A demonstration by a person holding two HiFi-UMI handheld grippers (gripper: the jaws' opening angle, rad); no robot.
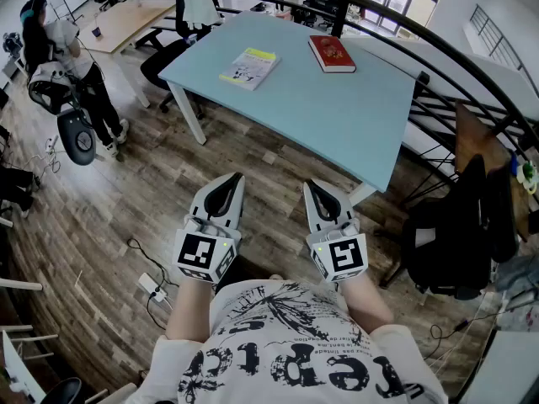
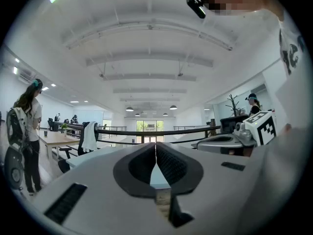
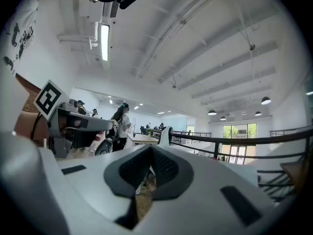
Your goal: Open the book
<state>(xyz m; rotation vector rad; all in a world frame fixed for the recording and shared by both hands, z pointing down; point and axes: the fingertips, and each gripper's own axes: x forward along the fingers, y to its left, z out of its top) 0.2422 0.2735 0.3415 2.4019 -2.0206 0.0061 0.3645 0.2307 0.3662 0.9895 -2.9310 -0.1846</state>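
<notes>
A closed red hardcover book (image 1: pixel 331 53) lies far right on the pale blue counter (image 1: pixel 337 116), a yellow-white paperback (image 1: pixel 250 66) left of it. The left hand-held gripper (image 1: pixel 232 188) and right hand-held gripper (image 1: pixel 318 196) hover near.

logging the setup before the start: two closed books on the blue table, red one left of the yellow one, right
Not quite. The head view shows the red book lying to the right of the yellow book, not the left. Both are closed on the blue table.
</notes>
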